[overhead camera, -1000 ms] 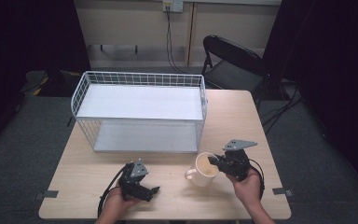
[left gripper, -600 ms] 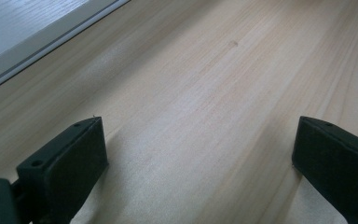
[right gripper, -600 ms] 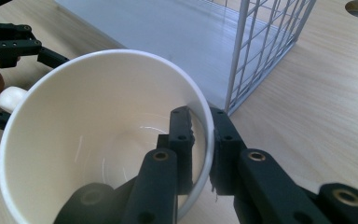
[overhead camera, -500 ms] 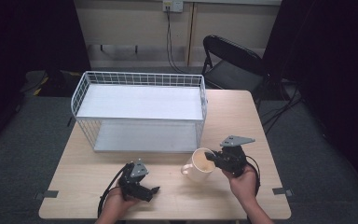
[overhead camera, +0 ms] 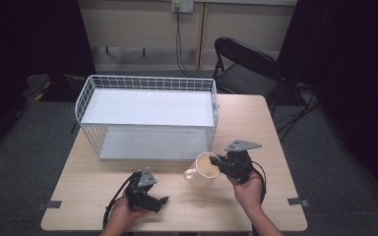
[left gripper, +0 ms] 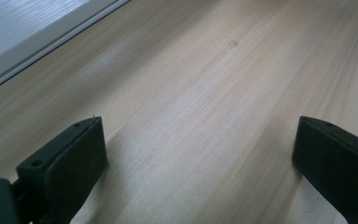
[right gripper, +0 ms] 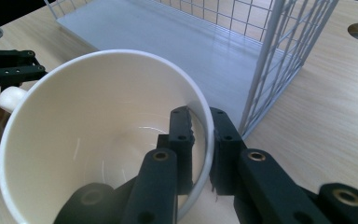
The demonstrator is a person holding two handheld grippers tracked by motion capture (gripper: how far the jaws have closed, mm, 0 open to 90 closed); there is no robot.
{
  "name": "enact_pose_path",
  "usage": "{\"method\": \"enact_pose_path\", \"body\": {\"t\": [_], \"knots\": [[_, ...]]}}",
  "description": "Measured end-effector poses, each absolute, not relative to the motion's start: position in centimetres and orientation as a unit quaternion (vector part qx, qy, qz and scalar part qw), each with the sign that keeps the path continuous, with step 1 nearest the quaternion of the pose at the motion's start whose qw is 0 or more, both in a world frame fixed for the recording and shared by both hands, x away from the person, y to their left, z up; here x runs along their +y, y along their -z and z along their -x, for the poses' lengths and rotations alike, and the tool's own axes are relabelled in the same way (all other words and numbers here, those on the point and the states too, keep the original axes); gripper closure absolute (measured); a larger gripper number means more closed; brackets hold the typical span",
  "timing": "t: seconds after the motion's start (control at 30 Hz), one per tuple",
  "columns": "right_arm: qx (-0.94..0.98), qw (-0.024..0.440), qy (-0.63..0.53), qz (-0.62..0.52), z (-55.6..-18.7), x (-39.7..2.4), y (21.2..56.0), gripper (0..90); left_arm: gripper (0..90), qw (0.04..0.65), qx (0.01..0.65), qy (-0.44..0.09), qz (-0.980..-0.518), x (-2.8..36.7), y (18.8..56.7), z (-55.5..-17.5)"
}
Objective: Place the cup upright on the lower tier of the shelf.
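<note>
Mug point(overhead camera: 204, 169) lifted, tilted twd basket point(overhead camera: 147, 118); empty. R gripper point(overhead camera: 220, 162) jaws pinch rim; L gripper point(overhead camera: 163, 201) jaws spread.

From high up, looking down on the table point(overhead camera: 256, 123) – far off. From each gripper, very close, low – wire basket point(overhead camera: 147, 115) point(right gripper: 265, 51) in both.

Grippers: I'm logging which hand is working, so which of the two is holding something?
The right gripper: its jaws pinch the wall of the cream mug at the rim. The left gripper sits open over bare table.
</note>
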State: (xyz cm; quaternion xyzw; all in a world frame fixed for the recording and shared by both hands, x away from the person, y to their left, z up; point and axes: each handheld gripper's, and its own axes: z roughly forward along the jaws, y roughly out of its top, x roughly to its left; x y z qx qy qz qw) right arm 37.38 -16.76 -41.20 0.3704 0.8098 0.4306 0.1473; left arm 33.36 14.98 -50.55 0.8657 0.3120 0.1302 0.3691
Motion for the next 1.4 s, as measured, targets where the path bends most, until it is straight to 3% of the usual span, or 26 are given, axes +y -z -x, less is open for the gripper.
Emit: {"method": "enact_pose_path", "body": {"t": [1.4], "knots": [[0.796,0.192,-0.433,-0.377,-38.8,-10.6,41.7,81.8,2.6,0.369,0.312,-0.130,-0.866,15.0,50.5,-33.4]]}}
